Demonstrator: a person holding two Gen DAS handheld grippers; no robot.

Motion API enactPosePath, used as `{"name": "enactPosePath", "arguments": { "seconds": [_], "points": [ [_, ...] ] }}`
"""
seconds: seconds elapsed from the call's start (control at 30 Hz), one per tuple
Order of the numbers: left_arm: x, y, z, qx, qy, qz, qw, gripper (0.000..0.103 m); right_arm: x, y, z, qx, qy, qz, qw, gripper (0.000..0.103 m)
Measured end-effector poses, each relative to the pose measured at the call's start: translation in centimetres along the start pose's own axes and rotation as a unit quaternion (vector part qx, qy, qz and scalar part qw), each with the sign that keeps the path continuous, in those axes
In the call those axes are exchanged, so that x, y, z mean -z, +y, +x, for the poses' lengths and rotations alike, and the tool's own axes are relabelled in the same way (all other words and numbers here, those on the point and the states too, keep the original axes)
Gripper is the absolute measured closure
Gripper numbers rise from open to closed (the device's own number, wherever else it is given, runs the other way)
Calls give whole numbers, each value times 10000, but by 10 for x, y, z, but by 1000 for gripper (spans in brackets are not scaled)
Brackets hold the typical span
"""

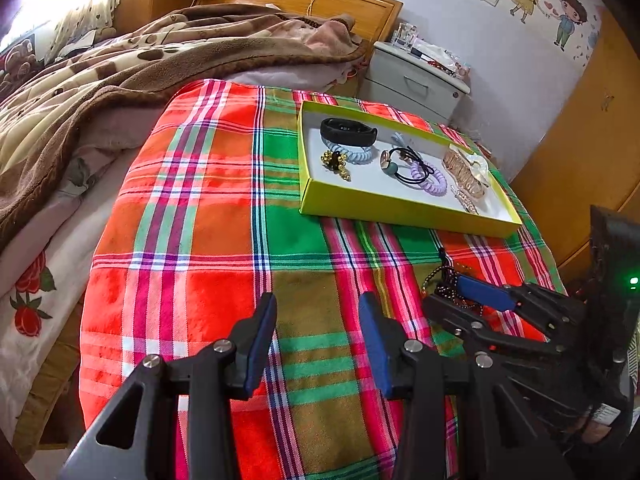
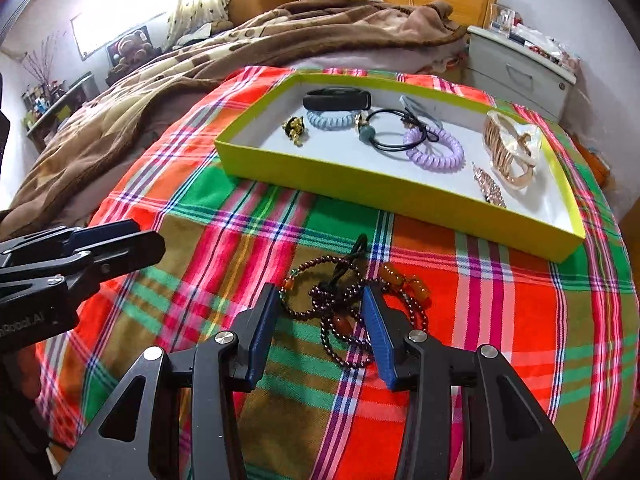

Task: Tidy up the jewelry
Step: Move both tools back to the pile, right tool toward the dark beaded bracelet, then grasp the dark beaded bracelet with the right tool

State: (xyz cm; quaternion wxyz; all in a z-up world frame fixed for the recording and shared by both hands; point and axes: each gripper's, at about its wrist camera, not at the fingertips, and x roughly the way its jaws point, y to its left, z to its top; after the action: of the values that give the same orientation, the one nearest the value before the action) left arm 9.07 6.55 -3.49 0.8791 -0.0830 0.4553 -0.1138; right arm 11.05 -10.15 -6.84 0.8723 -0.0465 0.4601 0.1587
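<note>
The bead bracelet [image 2: 344, 312], a tangle of dark purple beads with a few amber ones and a black cord, lies on the plaid cloth [image 2: 500, 320] near its front edge, outside the yellow box [image 2: 400, 192]. It sits directly ahead of the right tongs [image 2: 320, 304], partly between their fingers, with the tips close over the cloth. The tangle stretches roughly from the front edge toward the box, the cord loop pointing at the box wall. The right tongs stand wide open and hold nothing. The left tongs [image 1: 316, 320] are also wide open and empty, hovering over bare cloth to the left, so the right hand is plainly the nearer one; a close of its fingers looks like the next move.

Counted: one beaded tangle on the cloth (whether one strand or two, I cannot tell). In the box: one black wristband [image 2: 336, 98], two coil hair ties, one pale blue [image 2: 330, 120] and one lilac [image 2: 436, 148], one black elastic tie with charms [image 2: 384, 132], one gold cluster piece [image 2: 294, 128], one large rose-gold hair claw [image 2: 508, 148], one small sparkly clip [image 2: 490, 186], and a pale blue item by the far wall, too small to name
</note>
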Motion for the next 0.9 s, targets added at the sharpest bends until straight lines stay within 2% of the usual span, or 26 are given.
{"name": "enactPosePath", "arguments": {
  "seconds": [0.07, 0.1, 0.13, 0.3, 0.53, 0.8, 0.9],
  "points": [
    [0, 1, 1, -2, 14, -8, 10000, 59, 1, 0, 0, 81, -25, 22, 10000, 64],
    [0, 1, 1, -12, 18, -7, 10000, 59, 1, -1, 0, 157, -35, 21, 9999, 71],
    [0, 0, 1, -7, 17, -7, 10000, 59, 1, -2, 0, 219, -44, 25, 9997, 74],
    [0, 0, 2, 15, 36, -27, 10000, 59, 3, -3, -2, 258, -80, 29, 9996, 82],
    [-1, -3, 0, 59, -1, 12, 10000, 59, 3, -4, -20, 130, -318, 67, 9994, 84],
    [-2, -9, 1, 187, 26, 62, 9998, 59, 2, -29, -67, -148, -950, 569, 9937, 84],
    [-3, -16, 3, 229, 47, 147, 9996, 59, 3, -42, -83, -76, -1129, 763, 9906, 84]
  ]
}}
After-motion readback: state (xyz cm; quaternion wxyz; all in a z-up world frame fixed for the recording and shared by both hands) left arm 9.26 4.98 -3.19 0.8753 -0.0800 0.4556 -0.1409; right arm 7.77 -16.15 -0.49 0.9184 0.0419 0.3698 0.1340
